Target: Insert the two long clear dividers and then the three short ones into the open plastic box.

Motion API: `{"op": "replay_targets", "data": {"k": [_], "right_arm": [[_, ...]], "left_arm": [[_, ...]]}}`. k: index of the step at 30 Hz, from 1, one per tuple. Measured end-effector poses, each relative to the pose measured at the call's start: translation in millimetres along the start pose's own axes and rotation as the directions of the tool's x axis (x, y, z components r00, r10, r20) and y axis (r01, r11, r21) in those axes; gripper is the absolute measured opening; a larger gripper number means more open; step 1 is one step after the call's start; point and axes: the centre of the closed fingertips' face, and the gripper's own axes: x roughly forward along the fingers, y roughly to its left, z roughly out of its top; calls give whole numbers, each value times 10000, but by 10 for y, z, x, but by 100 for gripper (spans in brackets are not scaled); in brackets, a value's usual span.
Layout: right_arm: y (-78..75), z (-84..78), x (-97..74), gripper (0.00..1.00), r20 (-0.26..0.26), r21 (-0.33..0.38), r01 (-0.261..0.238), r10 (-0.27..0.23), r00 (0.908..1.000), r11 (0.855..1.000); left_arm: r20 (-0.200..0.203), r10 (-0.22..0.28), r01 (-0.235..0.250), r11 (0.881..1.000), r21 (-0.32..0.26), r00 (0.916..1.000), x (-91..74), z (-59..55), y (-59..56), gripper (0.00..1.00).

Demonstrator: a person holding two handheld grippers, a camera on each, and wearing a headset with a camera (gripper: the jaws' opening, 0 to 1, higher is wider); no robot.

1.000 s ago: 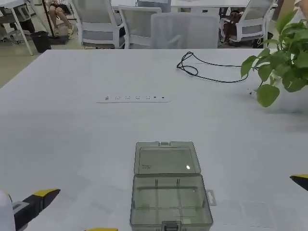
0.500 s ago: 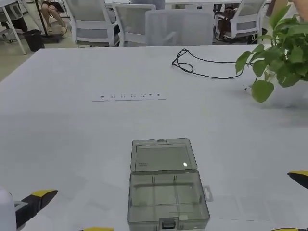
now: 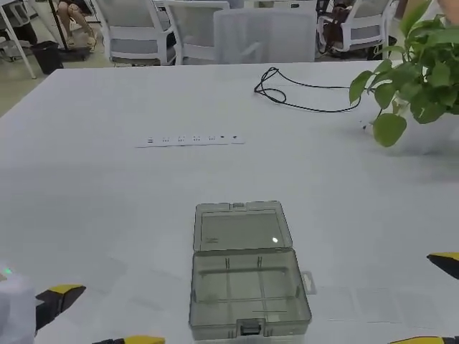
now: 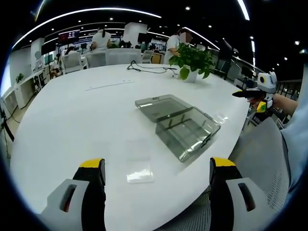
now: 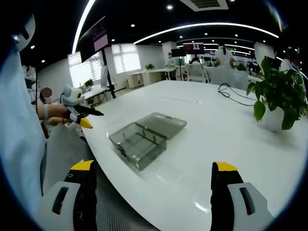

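A: Chg since last sec?
B: Head cam tipped, whole pic slid; box itself not moved. Both tools parked at near edge as before. Reckon no pick begun yet.
A: Item 1, nearest?
B: Pair: left hand-held gripper (image 3: 106, 315), yellow-tipped black jaws, spread wide, empty; right hand-held gripper (image 3: 435, 299), same build, spread, empty.
A: Item 2?
B: One flat clear rectangular sheet (image 4: 140, 172), thin, glossy, lying on the white matt worktop (image 3: 107, 201) just ahead of left jaws. Prob. a divider; long or short, can't tell.
A: Item 3?
B: One smoky translucent plastic box (image 3: 249, 295), rect., rounded corners, mid worktop btwn the two tools; its hinged lid (image 3: 242, 228) open flat on far side. Thin lines inside: slots or seated dividers, can't tell.
A: Far end?
B: One white flush socket strip (image 3: 190, 140), looped black cable (image 3: 264, 92), green leafy plant (image 3: 416, 79).
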Motion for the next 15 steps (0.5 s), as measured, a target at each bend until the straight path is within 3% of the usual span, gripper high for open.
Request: {"op": "replay_targets", "data": {"k": [4, 6, 10, 15], "right_arm": [[3, 0, 7, 100, 22, 9, -31, 31, 10000, 10000], [-1, -4, 7, 100, 44, 40, -25, 25, 10000, 10000], [-6, -14, -3, 100, 116, 129, -10, 8, 9999, 9999], [-14, -48, -29, 100, 103, 223, 33, -36, 9999, 9997]], "left_arm": [[-364, -254, 256, 9997, 57, 9990, 45, -16, -14, 92], [-909, -354, 374, 9991, 208, 9952, 76, -74, -15, 92], [-1240, -607, 644, 9976, 258, 9904, 144, -98, -21, 91], [-2023, -643, 750, 9961, 456, 9772, 214, -163, 19, 90]]}}
